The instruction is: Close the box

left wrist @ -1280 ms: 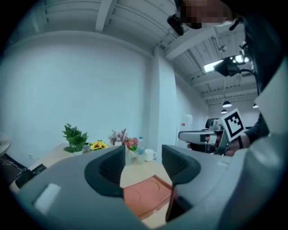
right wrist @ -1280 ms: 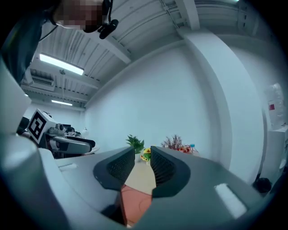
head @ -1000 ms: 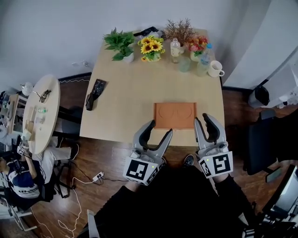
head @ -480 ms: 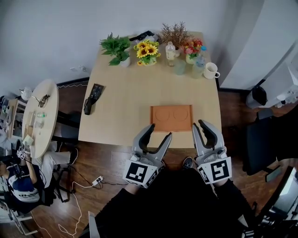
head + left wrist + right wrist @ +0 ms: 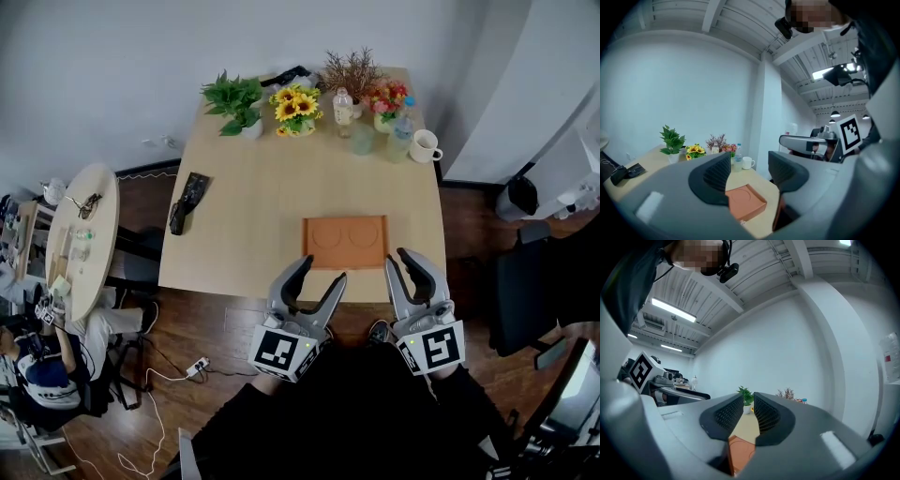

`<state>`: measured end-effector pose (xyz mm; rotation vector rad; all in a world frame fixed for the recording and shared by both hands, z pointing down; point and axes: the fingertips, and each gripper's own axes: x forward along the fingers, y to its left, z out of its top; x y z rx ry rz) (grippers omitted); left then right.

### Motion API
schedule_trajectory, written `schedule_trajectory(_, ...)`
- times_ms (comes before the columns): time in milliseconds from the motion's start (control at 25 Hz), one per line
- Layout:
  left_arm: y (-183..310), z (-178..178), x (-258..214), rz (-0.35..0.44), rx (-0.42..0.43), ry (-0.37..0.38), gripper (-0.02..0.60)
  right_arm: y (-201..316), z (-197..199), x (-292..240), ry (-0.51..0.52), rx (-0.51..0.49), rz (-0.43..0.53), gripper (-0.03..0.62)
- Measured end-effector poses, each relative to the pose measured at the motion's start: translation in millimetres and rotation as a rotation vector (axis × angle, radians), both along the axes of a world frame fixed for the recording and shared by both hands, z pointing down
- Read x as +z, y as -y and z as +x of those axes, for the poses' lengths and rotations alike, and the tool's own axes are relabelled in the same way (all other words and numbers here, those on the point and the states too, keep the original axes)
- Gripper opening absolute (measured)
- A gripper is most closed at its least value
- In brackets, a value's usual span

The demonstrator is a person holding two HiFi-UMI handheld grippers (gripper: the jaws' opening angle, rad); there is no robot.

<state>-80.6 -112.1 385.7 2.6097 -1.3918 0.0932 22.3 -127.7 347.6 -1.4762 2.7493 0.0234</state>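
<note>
Narrowly parted, the jaws of the right gripper [image 5: 748, 411] stand with only a slim gap between their ribbed pads and nothing in it. The left gripper [image 5: 749, 171] holds its jaws well apart, also with nothing between them. Both tools (each carrying its marker cube toward the person) hang just off the near edge of the pale wooden table [image 5: 244, 187], side by side. In the head view the left gripper [image 5: 322, 272] is at left and the right gripper [image 5: 397, 258] at right.

Just beyond their tips the orange box [image 5: 345, 242] lies on the table close to that near edge. Its top is flat and shows two round outlines, and neither gripper touches it. Both gripper views catch the same box low in frame, past the jaws: [image 5: 745, 201] and [image 5: 740, 451].

Along the table's far edge stand a green plant [image 5: 234, 98], sunflowers [image 5: 296, 101], a dried bouquet [image 5: 352, 67], a clear bottle [image 5: 344, 105] and a white mug [image 5: 427, 145]. A black object [image 5: 187, 197] rests at the left edge, well apart from the box. A round side table [image 5: 80, 234] stands further left.
</note>
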Motion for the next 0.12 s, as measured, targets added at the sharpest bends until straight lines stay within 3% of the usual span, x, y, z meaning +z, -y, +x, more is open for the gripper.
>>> schedule_trajectory(120,-0.6,0.6,4.0,-0.016,0.001,0.003,0.236,-0.3,0.0,0.5,-0.002,-0.002,0.001,0.069)
